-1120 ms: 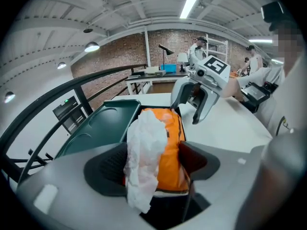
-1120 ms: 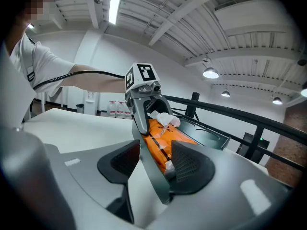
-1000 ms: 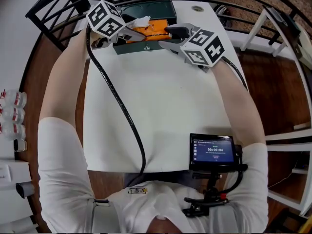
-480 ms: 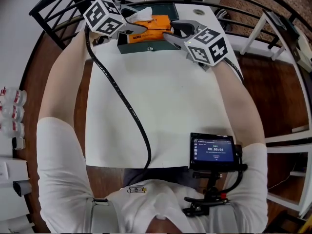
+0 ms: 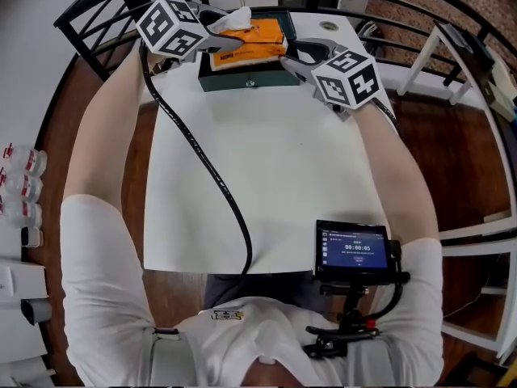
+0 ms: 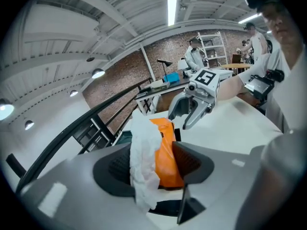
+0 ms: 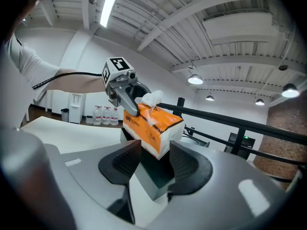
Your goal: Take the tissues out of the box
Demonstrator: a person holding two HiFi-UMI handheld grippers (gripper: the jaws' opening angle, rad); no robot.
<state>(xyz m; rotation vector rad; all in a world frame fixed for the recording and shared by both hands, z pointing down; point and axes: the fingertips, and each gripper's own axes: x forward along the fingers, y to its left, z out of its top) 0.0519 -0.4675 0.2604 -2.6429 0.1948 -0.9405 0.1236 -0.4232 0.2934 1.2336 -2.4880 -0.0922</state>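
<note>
An orange tissue pack [image 5: 254, 37] with a white tissue [image 5: 234, 18] sticking out of its top hangs tilted above the dark green box [image 5: 242, 78] at the far edge of the table. My left gripper [image 5: 222, 39] is closing on the pack's left end: in the left gripper view the tissue [image 6: 144, 152] and the pack [image 6: 168, 152] fill the gap between the pads. My right gripper [image 5: 295, 53] is at the pack's right end. In its own view the pack [image 7: 151, 128] lies between the spread fingers with a gap, and the box [image 7: 151, 178] is below.
The white table [image 5: 266, 176] runs toward me, with a black cable [image 5: 202, 168] across it and a small screen [image 5: 355, 249] at its near edge. A black railing [image 5: 97, 14] curves behind the box. Water bottles [image 5: 20, 176] stand on the floor at left.
The orange pack has risen out of the box and moved away from me with the left gripper. The right gripper has followed it toward the pack's right end.
</note>
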